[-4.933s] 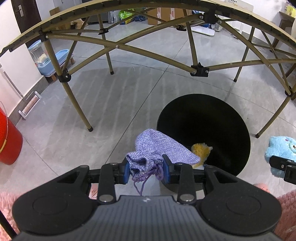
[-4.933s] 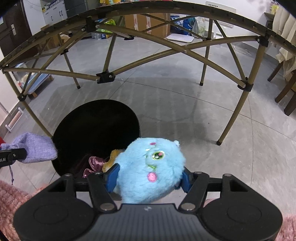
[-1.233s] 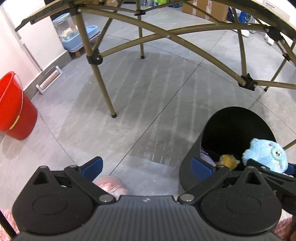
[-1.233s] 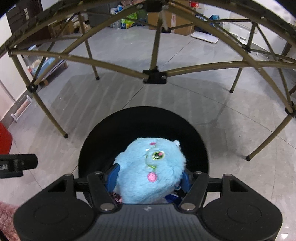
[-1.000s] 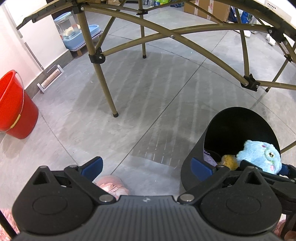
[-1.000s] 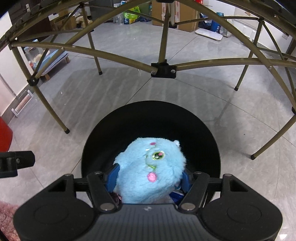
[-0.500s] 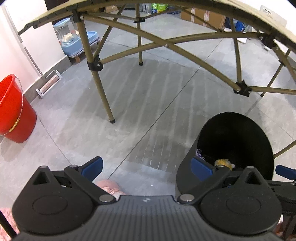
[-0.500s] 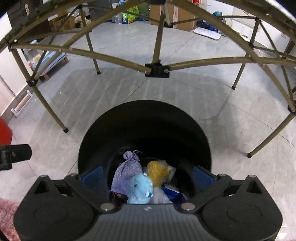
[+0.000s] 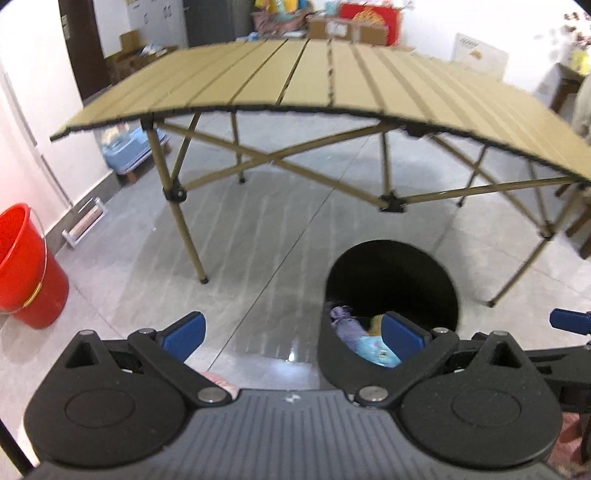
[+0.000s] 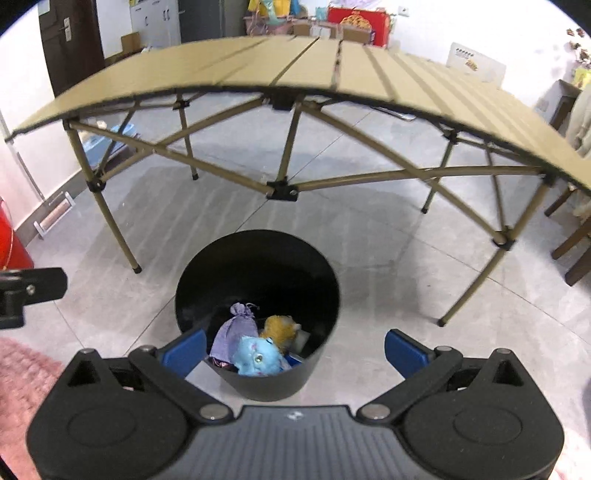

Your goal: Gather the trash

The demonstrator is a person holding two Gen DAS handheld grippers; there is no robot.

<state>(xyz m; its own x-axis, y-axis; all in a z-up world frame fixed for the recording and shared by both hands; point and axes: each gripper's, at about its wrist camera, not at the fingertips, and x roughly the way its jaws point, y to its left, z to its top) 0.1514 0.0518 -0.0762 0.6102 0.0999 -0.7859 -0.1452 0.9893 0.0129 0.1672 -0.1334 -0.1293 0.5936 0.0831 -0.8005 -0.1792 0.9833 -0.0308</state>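
No lettering I can read anywhere ahead of my jaws. Beyond the folding table [image 10: 295, 70], against the far wall, a red box [image 10: 356, 22] carries gold ornament too blurred to make out, and to the table's right a white board [image 10: 476, 61] bears a row of dark dots above a yellowish mark, neither legible. The cardboard cartons [image 9: 332, 27] behind the table show pale labels, their print too small to tell.
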